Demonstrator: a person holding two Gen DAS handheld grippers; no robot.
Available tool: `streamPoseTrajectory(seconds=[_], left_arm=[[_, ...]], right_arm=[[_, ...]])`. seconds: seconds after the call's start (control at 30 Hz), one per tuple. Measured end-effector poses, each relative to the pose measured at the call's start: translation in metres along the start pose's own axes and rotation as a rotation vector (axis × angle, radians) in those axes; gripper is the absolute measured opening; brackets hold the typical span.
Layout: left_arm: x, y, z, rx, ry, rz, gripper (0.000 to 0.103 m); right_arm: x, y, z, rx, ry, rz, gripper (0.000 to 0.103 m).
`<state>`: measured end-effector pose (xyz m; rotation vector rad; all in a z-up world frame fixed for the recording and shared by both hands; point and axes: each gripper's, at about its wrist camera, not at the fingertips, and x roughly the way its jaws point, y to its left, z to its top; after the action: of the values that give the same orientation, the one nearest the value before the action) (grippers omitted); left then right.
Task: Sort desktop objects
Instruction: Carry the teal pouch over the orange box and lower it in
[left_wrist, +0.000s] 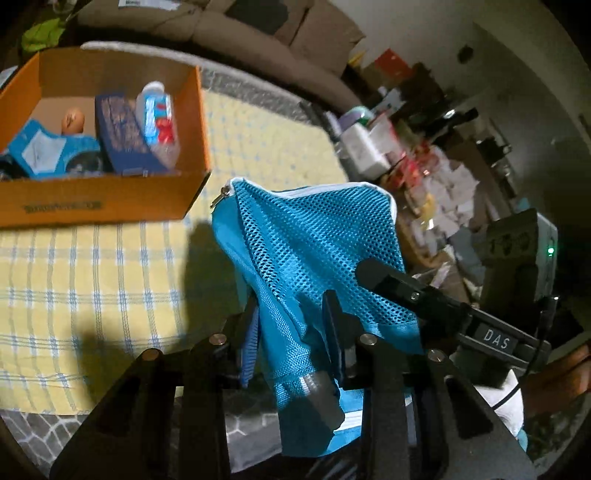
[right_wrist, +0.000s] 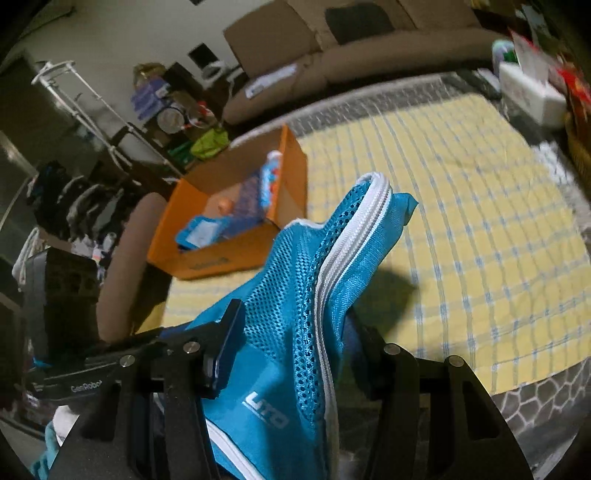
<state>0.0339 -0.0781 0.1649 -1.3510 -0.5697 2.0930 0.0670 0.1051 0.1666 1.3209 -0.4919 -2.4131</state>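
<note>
Both grippers clamp 1 blue mesh pouch (left_wrist: 317, 236), left gripper (left_wrist: 295, 317) and right gripper (right_wrist: 295, 332), above the yellow-checked surface (left_wrist: 92, 277) near the orange box (left_wrist: 110, 195).

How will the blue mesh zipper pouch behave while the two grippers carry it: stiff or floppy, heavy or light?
The blue mesh zipper pouch is probably floppy: it folds and drapes between the left gripper and the right gripper. It seems light, since thin fabric and open mesh show. Its loose end may sag and catch the orange cardboard box wall.
</note>
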Motion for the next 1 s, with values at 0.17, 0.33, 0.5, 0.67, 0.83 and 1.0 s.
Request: streamPoseTrajectory(seconds=[0.17,0.33,0.5,0.67,0.83,1.0], left_arm=[[-0.032,0.004,0.018,-0.006,-0.055,0.008,0.029],[-0.056,0.030,0.035,-0.043,-0.083,0.040,0.029],[-0.074,0.072,0.063,-0.098,-0.115,0.079,0.029],[-0.088,0.115,0.093,-0.133,-0.153,0.130,0.029],[-0.090,0.168,0.127,-0.186,-0.180,0.182,0.029],[-0.080,0.213,0.154,-0.221,-0.183,0.210,0.029]], right_arm=[[-0.007,0.028,0.024,-0.045,-0.021,0.012,0.054],[0.010,0.057,0.050,-0.074,-0.016,0.068,0.054],[0.051,0.094,0.075,-0.128,0.017,0.098,0.054],[0.103,0.129,0.104,-0.169,0.045,0.134,0.054],[0.158,0.147,0.129,-0.173,0.063,0.174,0.054],[0.210,0.157,0.146,-0.181,0.083,0.181,0.054]])
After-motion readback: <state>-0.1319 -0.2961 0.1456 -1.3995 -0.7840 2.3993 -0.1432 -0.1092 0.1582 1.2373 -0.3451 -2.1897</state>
